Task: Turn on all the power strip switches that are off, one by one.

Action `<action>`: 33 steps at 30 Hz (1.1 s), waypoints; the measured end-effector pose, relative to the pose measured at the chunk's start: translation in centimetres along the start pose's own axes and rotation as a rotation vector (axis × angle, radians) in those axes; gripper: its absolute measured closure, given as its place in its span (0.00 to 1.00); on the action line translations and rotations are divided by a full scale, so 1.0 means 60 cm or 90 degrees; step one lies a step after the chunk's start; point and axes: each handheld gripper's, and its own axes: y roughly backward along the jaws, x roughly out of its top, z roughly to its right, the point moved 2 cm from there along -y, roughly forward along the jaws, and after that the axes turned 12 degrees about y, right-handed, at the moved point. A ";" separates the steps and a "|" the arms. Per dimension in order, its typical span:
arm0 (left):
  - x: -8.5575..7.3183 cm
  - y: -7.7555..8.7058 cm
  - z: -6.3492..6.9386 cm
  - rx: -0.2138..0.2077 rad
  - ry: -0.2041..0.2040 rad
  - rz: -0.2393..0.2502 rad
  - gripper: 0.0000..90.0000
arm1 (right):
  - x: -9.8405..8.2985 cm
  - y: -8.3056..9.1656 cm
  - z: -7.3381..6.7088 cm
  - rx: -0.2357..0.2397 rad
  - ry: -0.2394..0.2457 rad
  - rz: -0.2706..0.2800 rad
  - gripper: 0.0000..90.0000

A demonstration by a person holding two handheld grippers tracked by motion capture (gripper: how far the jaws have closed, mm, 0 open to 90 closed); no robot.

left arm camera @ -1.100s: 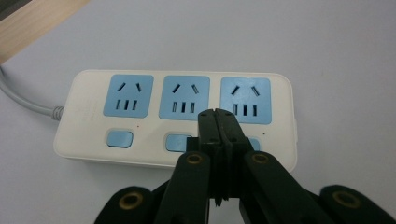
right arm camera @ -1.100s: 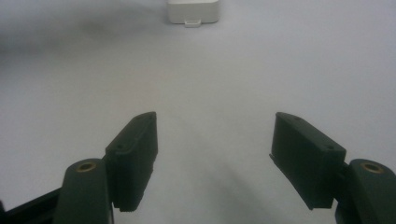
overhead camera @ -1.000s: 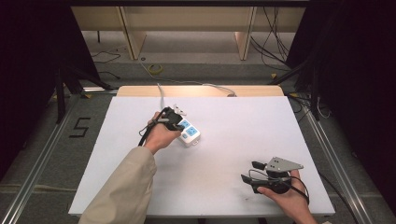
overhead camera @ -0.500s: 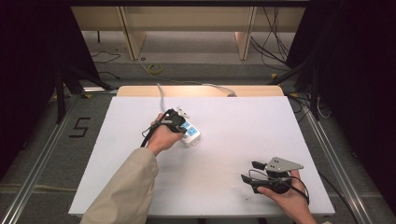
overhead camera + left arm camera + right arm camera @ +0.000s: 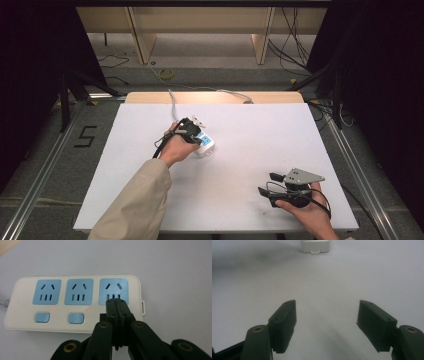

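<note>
A white power strip with three blue sockets lies on the white table. Two blue switches show on it, each with a small red light beside it. In the left gripper view my left gripper is shut with nothing between its jaws. Its tips sit over the lower edge of the rightmost socket and hide whatever is below that socket. In the high view my left gripper is over the power strip at centre-left. My right gripper rests open and empty at the front right. In its own view the right gripper faces the strip's end.
The strip's grey cable runs off the table's back edge. A wooden strip borders that edge. Dark curtains and floor cables surround the table.
</note>
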 end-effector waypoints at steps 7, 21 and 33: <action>0.000 -0.002 -0.001 0.007 -0.004 -0.006 1.00 | 0.000 0.000 0.000 0.000 -0.001 0.000 0.36; 0.000 -0.007 0.000 0.006 -0.003 -0.011 1.00 | 0.000 0.001 0.000 0.000 -0.001 0.000 0.36; -0.001 -0.009 0.006 0.034 -0.042 -0.020 1.00 | 0.001 0.001 0.000 -0.001 0.002 0.003 0.36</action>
